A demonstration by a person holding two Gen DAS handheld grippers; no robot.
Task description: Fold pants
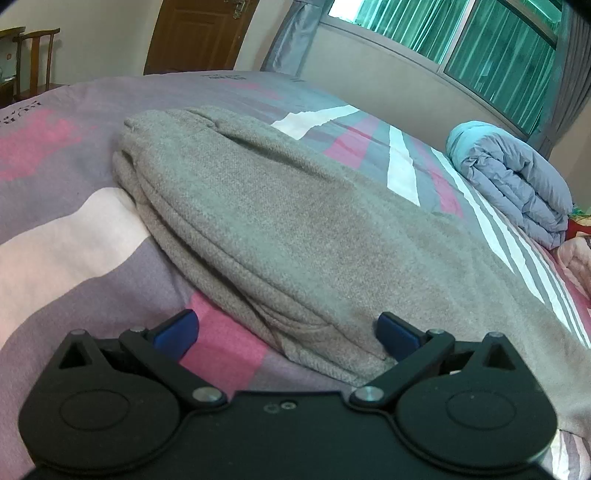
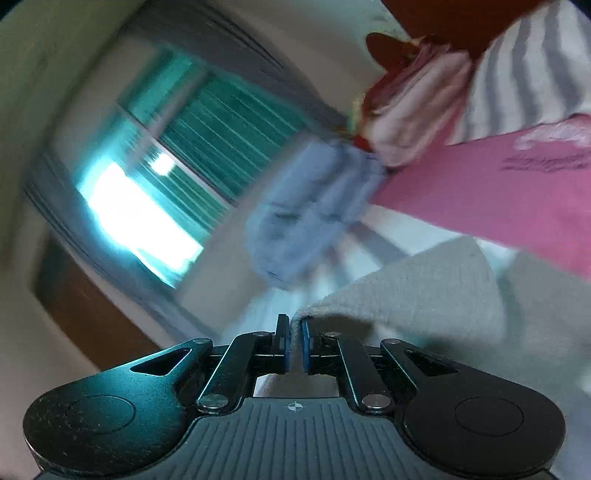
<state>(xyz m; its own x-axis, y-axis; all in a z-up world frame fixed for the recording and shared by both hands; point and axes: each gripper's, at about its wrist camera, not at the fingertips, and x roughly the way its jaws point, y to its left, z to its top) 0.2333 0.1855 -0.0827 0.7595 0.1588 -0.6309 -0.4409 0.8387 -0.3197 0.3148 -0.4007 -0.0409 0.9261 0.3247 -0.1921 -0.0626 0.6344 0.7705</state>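
The grey pants (image 1: 280,221) lie folded lengthwise on the bed, running from the near right to the far left in the left wrist view. My left gripper (image 1: 286,332) is open, low over the bed, its blue pads either side of the pants' near edge. My right gripper (image 2: 294,343) is shut on a thin edge of the grey pants (image 2: 424,295) and holds it lifted; this view is tilted and blurred.
The bed sheet (image 1: 74,229) has pink, purple and white stripes. A rolled blue-grey quilt (image 1: 513,181) lies at the far right of the bed; it also shows in the right wrist view (image 2: 314,206). A window with green blinds (image 1: 480,48) and a wooden door (image 1: 199,33) stand behind.
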